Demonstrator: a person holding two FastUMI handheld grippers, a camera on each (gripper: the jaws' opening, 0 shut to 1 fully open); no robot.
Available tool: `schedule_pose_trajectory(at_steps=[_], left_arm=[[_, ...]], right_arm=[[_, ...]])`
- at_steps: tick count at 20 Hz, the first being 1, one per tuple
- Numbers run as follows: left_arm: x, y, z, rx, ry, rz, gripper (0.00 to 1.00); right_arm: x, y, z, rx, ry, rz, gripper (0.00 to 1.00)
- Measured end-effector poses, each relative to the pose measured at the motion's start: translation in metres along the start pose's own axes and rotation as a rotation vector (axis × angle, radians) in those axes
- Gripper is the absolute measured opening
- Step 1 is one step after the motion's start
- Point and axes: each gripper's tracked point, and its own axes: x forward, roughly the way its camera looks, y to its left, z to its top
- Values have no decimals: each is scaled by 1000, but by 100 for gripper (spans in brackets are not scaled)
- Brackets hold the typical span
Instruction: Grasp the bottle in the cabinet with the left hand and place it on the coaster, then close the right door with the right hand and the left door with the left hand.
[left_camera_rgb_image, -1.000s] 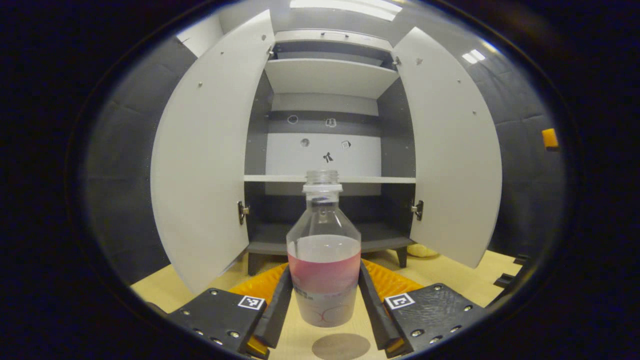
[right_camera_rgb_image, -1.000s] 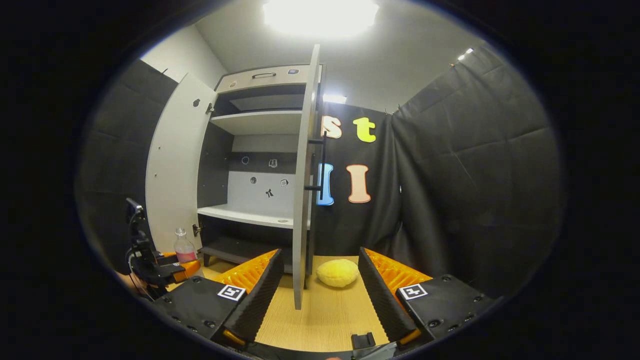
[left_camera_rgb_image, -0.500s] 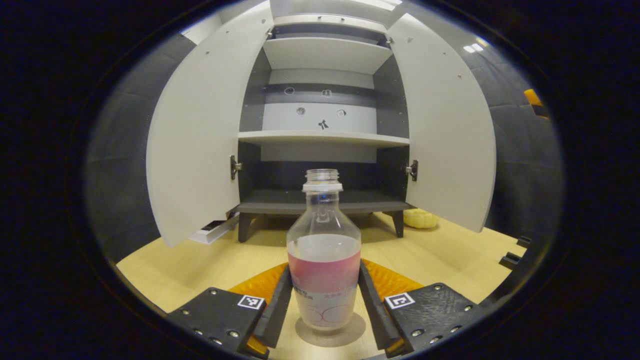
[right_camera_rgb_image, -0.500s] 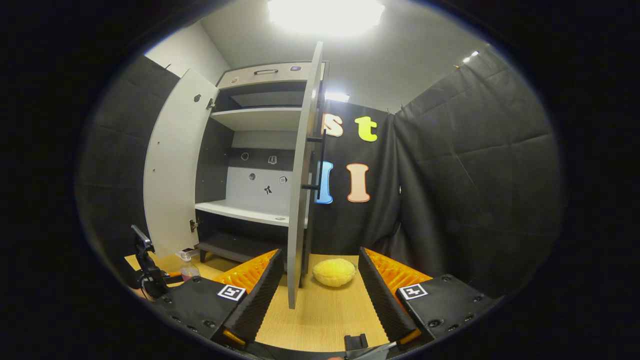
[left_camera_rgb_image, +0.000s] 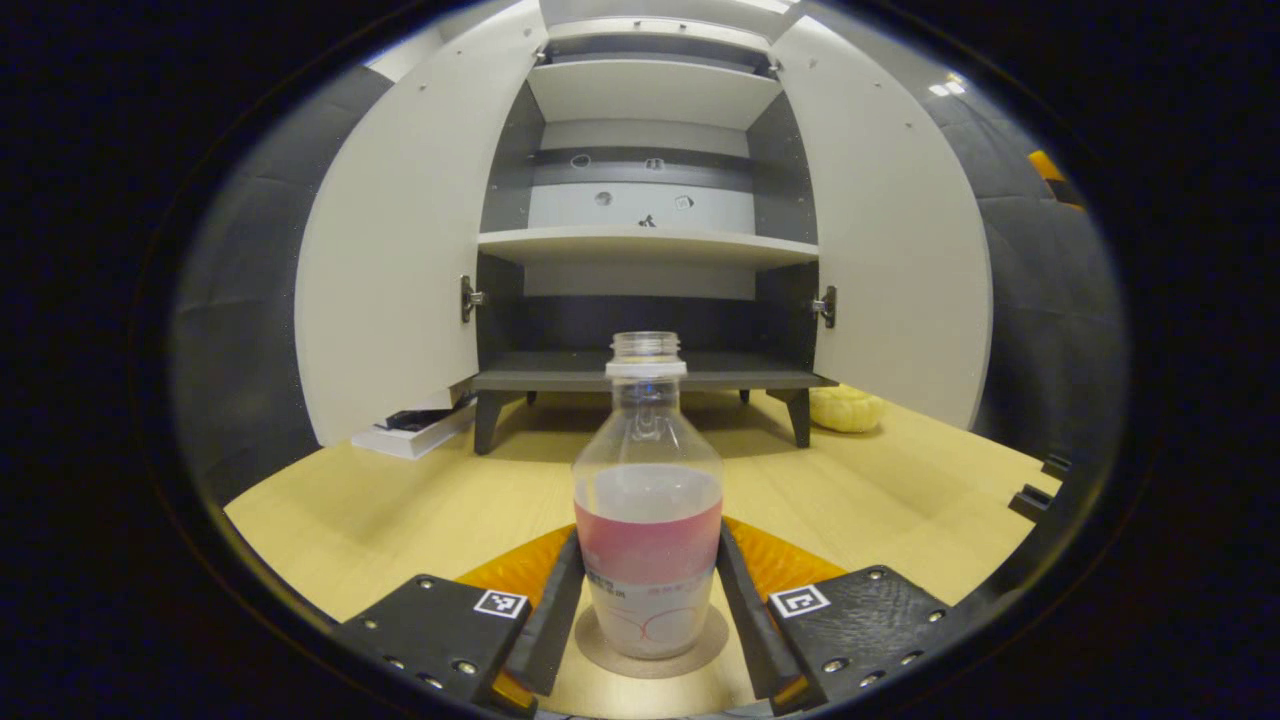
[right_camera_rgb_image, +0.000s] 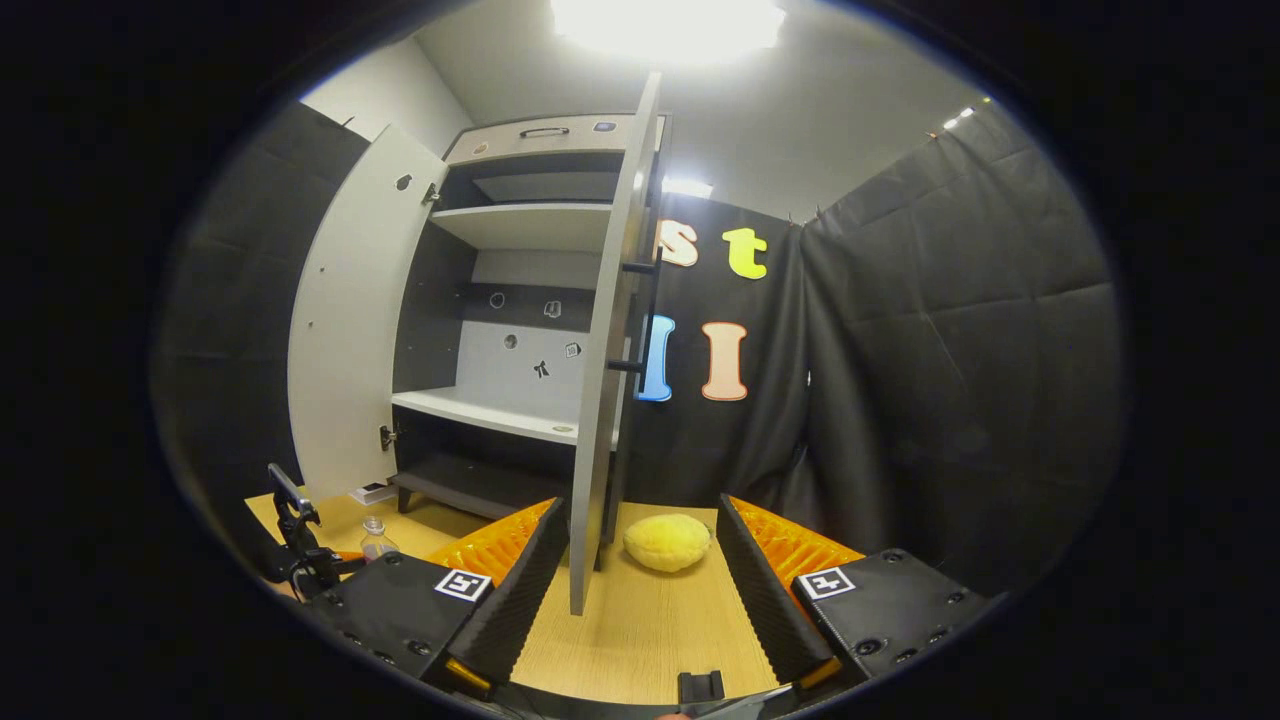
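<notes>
The clear plastic bottle (left_camera_rgb_image: 648, 520), uncapped and part-filled with pink liquid, stands on the round coaster (left_camera_rgb_image: 650, 655) on the wooden table (left_camera_rgb_image: 400, 510), out in front of the cabinet (left_camera_rgb_image: 645, 250). The left gripper (left_camera_rgb_image: 648, 600) clamps it low on the body, both fingers against the sides at the label band. With no cap and a thin wall, it likely dents under a hard squeeze and would spill if tipped; the low, wide part of the body looks the safest hold, and letting go should be straight and gentle. Both doors stand open: the left door (left_camera_rgb_image: 390, 250) and the right door (left_camera_rgb_image: 890, 240). The right gripper (right_camera_rgb_image: 640, 590) hangs with its fingers apart, holding nothing, near the right door's edge (right_camera_rgb_image: 600, 400). A yellow sponge-like lump (right_camera_rgb_image: 667, 541) lies beyond.
</notes>
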Motion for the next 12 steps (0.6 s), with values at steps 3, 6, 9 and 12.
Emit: schedule_pose_trajectory(at_steps=[3,6,9,12], left_arm=[[-6,1,1,17,18,16,84],[-13,0,15,24,16,23,90],[-22,-1,33,41,14,35,83],[-40,4,69,34,-15,54,83]], right_arm=[[4,1,1,10,-9,10,95],[7,0,4,29,-17,18,95],[11,-2,10,64,-36,26,95],[18,-5,17,95,-44,35,95]])
